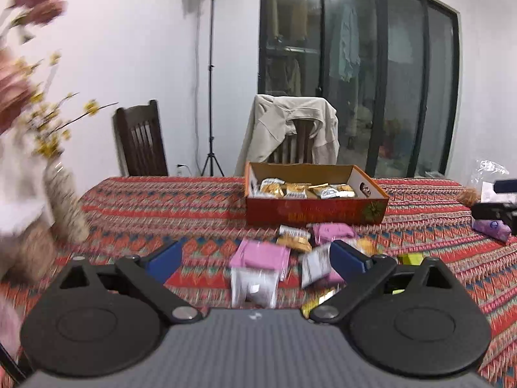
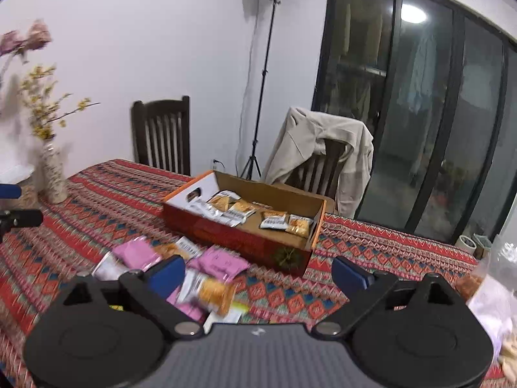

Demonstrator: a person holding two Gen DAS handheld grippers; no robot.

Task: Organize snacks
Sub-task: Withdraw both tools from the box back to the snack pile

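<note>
An open red cardboard box (image 1: 315, 215) (image 2: 239, 239) with several gold and white snack packets inside stands mid-table. Loose snacks lie in front of it: pink packets (image 1: 260, 255) (image 2: 221, 263), an orange and white packet (image 1: 294, 237) (image 2: 210, 291) and a white packet (image 1: 315, 265). My left gripper (image 1: 255, 255) is open above the loose pile, holding nothing. My right gripper (image 2: 258, 273) is open and empty, hovering over the pile's right side near the box's front corner. Both views are motion-blurred.
A patterned red tablecloth (image 1: 161, 203) covers the table. A vase of flowers (image 1: 64, 200) (image 2: 53, 177) stands at the left. Two chairs (image 2: 161, 135), one draped with a beige jacket (image 1: 290, 129), stand behind. Plastic bags (image 2: 494, 291) lie at the right edge.
</note>
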